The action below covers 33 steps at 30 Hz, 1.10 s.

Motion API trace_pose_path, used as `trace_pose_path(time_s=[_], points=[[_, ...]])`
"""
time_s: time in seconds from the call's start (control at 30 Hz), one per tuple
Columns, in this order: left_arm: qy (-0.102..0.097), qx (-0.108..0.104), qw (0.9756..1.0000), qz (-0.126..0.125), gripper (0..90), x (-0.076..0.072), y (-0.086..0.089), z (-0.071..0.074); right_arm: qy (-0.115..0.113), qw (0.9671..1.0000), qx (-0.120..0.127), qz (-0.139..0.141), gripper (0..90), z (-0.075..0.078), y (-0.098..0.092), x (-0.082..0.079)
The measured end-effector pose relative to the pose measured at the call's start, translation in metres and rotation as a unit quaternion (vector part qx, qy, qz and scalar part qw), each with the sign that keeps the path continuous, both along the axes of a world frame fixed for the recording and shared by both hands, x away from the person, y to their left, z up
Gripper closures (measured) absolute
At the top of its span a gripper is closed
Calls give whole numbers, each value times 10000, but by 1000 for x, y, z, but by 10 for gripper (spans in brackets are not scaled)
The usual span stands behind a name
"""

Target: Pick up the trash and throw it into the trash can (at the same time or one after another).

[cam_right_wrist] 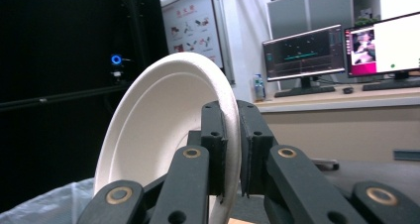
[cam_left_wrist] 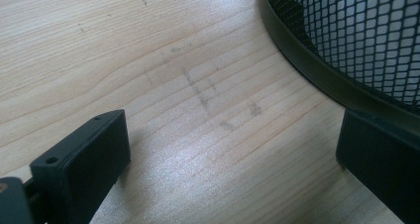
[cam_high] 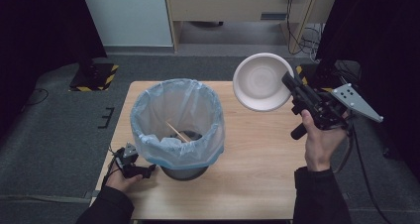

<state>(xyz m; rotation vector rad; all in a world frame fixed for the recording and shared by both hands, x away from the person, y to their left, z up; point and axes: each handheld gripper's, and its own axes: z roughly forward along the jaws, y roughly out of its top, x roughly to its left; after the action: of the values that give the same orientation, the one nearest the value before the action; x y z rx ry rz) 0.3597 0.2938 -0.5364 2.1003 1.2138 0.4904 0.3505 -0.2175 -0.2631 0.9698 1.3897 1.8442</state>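
1. We hold the paper bowl [cam_high: 262,82] by its rim, clenched in the right gripper [cam_high: 289,83], lifted beside the lined bin [cam_high: 177,122].
2. Our left gripper [cam_left_wrist: 233,149] rests released at the bin's base.
3. Next, we judge, the bowl must go over the opening before the jaws part.

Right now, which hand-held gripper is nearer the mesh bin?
Left. The left hand-held gripper sits on the table at the mesh bin's base, jaws open. The right hand-held gripper is raised off to the bin's right, clamping the white bowl.
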Motion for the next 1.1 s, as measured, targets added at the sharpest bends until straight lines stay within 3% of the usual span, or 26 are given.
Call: trace_pose_path(time_s=[0.7, 1.1], points=[[0, -1, 10000, 0, 0, 0, 0, 0, -8, 9979, -136, 632, 837, 15, 61, 9], [0, 0, 10000, 1, 0, 0, 0, 0, 1, 9962, -275, 823, 836, 19, 88, 14]])
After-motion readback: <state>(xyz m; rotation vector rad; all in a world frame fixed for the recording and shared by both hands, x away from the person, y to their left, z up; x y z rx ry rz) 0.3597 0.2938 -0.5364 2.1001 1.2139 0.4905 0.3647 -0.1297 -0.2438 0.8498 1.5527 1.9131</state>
